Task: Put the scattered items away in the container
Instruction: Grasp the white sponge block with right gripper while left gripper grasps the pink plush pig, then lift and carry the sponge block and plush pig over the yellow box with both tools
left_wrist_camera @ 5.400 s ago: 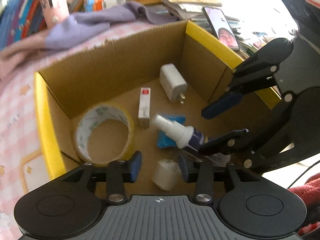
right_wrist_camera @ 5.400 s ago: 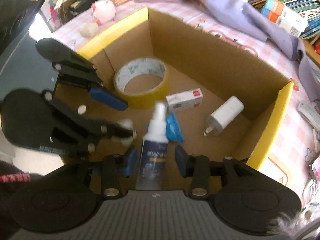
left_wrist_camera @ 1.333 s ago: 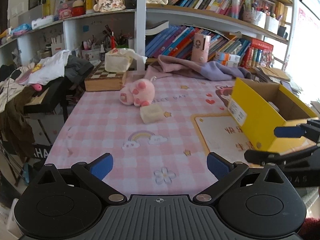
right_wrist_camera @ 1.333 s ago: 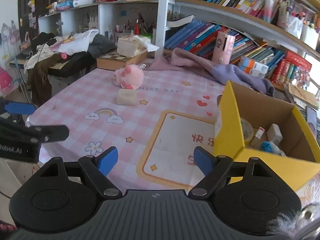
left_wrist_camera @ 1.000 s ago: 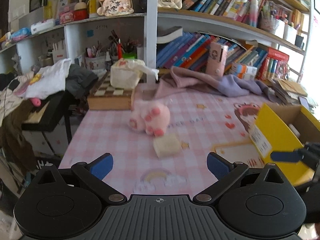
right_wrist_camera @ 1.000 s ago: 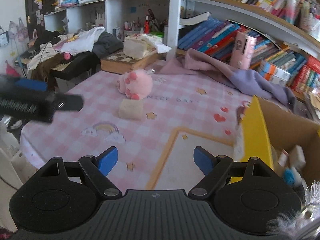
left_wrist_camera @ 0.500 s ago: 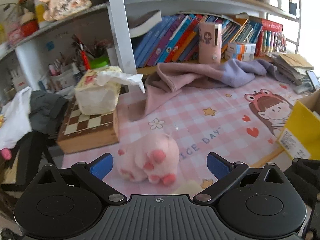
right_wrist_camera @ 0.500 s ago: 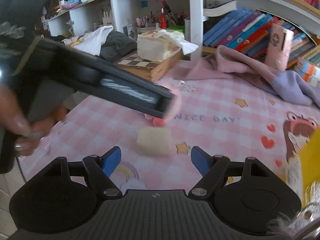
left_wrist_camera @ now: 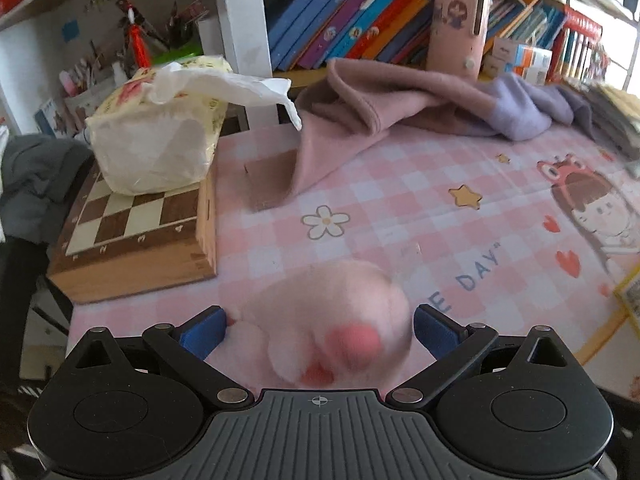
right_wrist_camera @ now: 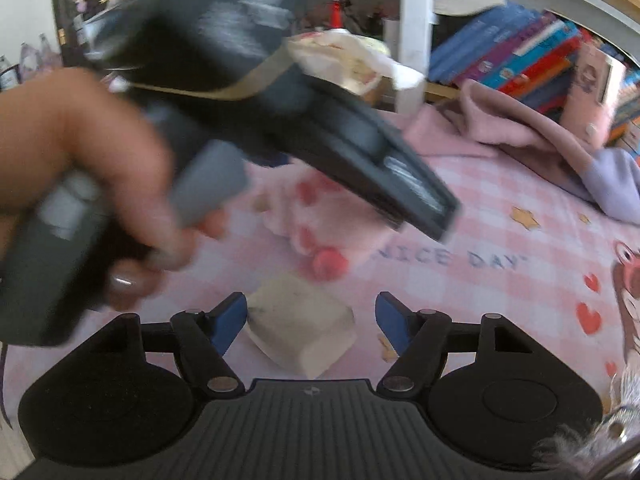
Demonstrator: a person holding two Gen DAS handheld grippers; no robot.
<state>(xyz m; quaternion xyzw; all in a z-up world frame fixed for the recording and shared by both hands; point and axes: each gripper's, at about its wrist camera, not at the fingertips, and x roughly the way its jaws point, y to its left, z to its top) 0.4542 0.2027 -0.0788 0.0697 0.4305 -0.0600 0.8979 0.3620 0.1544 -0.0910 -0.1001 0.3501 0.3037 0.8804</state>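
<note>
**Two grippers, two targets, both straddled**

The left gripper (left_wrist_camera: 318, 326), fingers spread wide, has the round pink plush paw toy (left_wrist_camera: 332, 320) sitting between them on the pink checked tablecloth (left_wrist_camera: 400, 184), untouched. The right gripper (right_wrist_camera: 310, 318), also spread, straddles the cream foam block (right_wrist_camera: 302, 324), which lies nearer and right of the plush, corner-on, probably wanting a square squeeze.

Tablecloth (right_wrist_camera: 500, 208) print: "NICE DAY". Chessboard box (left_wrist_camera: 132, 236) edge: "2", "3", "4".
</note>
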